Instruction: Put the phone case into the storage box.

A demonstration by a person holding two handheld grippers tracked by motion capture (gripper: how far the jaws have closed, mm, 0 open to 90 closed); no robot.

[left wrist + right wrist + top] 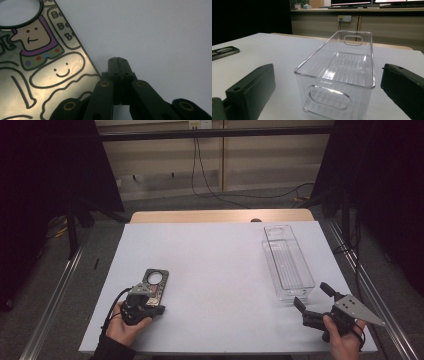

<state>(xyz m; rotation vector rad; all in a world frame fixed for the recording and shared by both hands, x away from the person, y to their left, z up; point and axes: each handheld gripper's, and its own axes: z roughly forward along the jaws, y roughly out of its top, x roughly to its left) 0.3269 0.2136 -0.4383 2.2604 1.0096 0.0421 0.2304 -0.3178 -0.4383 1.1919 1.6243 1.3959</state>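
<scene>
From the high view, a white tabletop (215,270) with a pale wooden far edge stands on a grey floor, with dark curtains at both sides and a beige wall behind, where black cables hang. The left claw (150,296) sits at the near left, beside the near end of a flat dark rectangular card (156,282) with a round hole. The right claw (313,296) rests at the near right, its jaws spread wide, just short of a clear plastic bin (287,262) that lies lengthwise along the right side.

In the left gripper view, the left claw (119,60) has its jaws pressed together with nothing between them, over bare white surface. The card (47,65) lies just beside it, glossy and printed with cartoon figures outlined in black.

In the right gripper view, the bin (339,72) stands between the spread black jaws, untouched. It is transparent with a ribbed floor, rounded rim and oval handle cutouts at both ends.
</scene>
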